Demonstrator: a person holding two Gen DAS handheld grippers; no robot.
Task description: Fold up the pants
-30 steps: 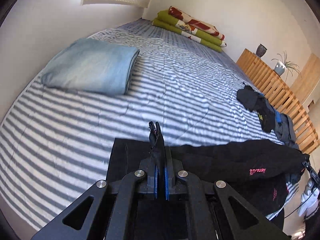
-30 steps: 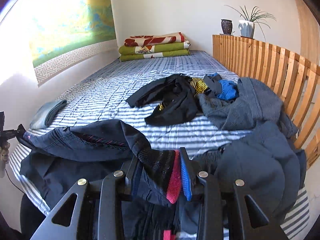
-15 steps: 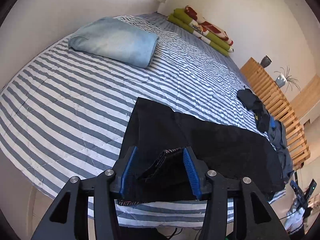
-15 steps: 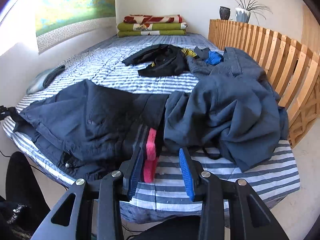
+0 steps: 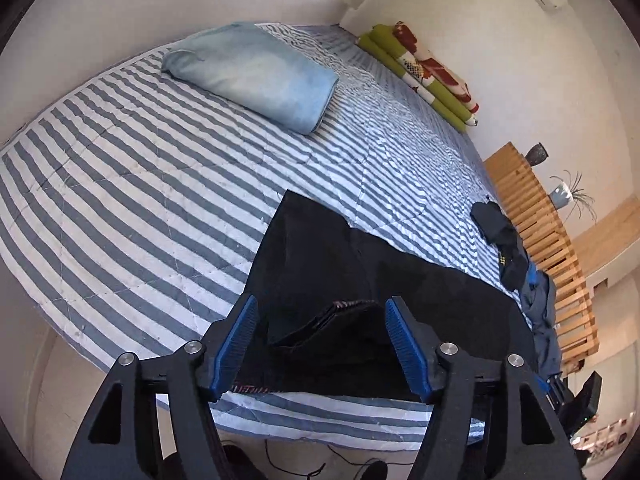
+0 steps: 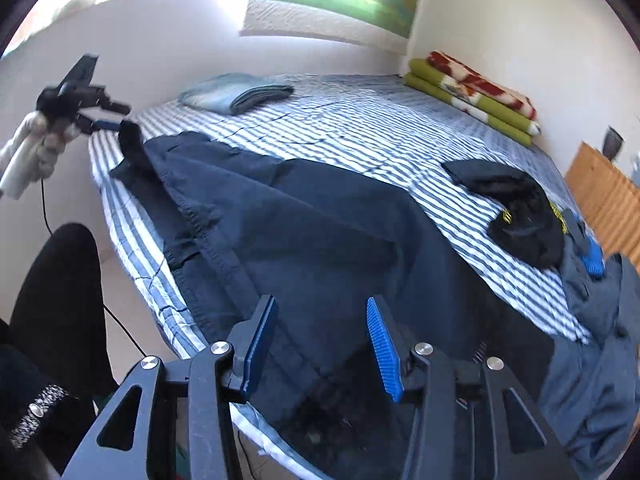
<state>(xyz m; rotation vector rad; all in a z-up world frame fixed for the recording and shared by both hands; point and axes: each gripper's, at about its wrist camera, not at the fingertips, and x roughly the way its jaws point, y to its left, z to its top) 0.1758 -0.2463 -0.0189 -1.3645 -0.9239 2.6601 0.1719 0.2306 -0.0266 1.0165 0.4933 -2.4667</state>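
Dark navy pants (image 6: 300, 220) lie spread along the near edge of the striped bed (image 6: 360, 128). In the left wrist view they look black (image 5: 360, 272), with one rumpled end raised between my left gripper's pads. My left gripper (image 5: 324, 340) is open and its jaws are opening; the pads stand clear of the cloth on both sides. The right wrist view shows it again, the left gripper (image 6: 116, 117), at that far end, held by a gloved hand (image 6: 36, 148). My right gripper (image 6: 322, 344) hovers over the pants' near part, jaws opening, nothing pinched.
Folded light-blue jeans (image 5: 256, 76) lie at the bed's far left. Stacked green and red blankets (image 5: 424, 68) sit by the far wall. A black garment (image 6: 516, 208) and grey-blue clothes (image 6: 600, 360) lie right, beside a wooden slatted rail (image 5: 540, 248). A person's dark leg (image 6: 60, 300) stands at the bed's edge.
My left gripper let go of the pants' end and opened wide. My right gripper released the pink-lined end, opened, and swung left over the pants, which now lie flatter.
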